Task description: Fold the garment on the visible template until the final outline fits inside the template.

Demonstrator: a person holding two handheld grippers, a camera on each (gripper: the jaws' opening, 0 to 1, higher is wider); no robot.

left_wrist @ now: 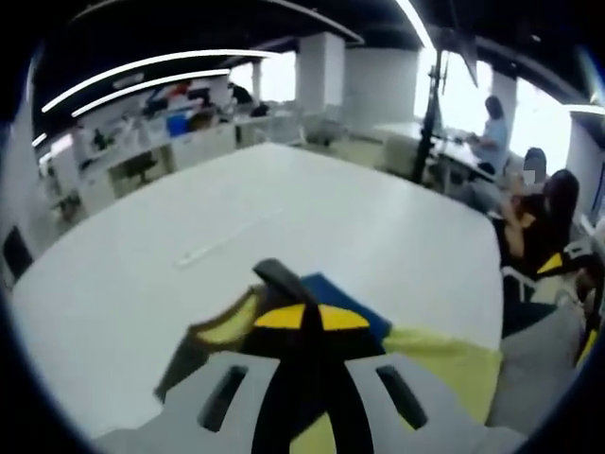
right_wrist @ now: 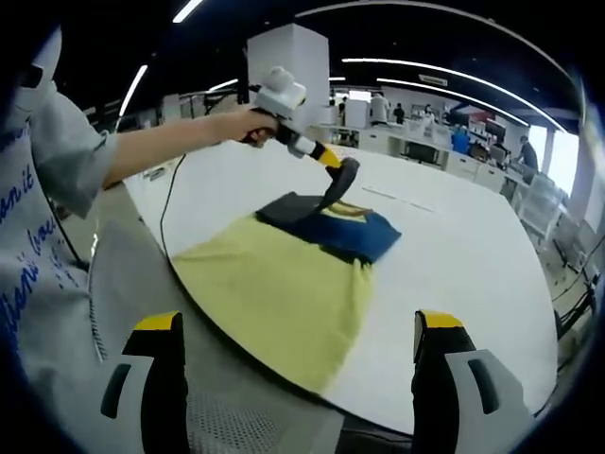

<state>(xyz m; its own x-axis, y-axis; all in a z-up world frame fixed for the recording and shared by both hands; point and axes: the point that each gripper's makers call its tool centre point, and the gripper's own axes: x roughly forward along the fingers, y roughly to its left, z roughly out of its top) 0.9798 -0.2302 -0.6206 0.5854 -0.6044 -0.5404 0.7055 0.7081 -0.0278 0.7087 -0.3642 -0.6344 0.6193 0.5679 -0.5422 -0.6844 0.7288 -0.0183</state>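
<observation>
Your left gripper [right_wrist: 342, 180] is clamping a raised edge of the yellow garment [right_wrist: 284, 284], jaws together on the cloth. Garment is lying over the blue template [right_wrist: 364, 236] at the white table's [right_wrist: 454, 246] near edge. Your right gripper [right_wrist: 298, 355] is hovering clear, jaws apart.

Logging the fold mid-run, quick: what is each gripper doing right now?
Left gripper: shut on the garment, pinching a fold near the blue part.
Right gripper: open, holding nothing, near the table edge.
</observation>
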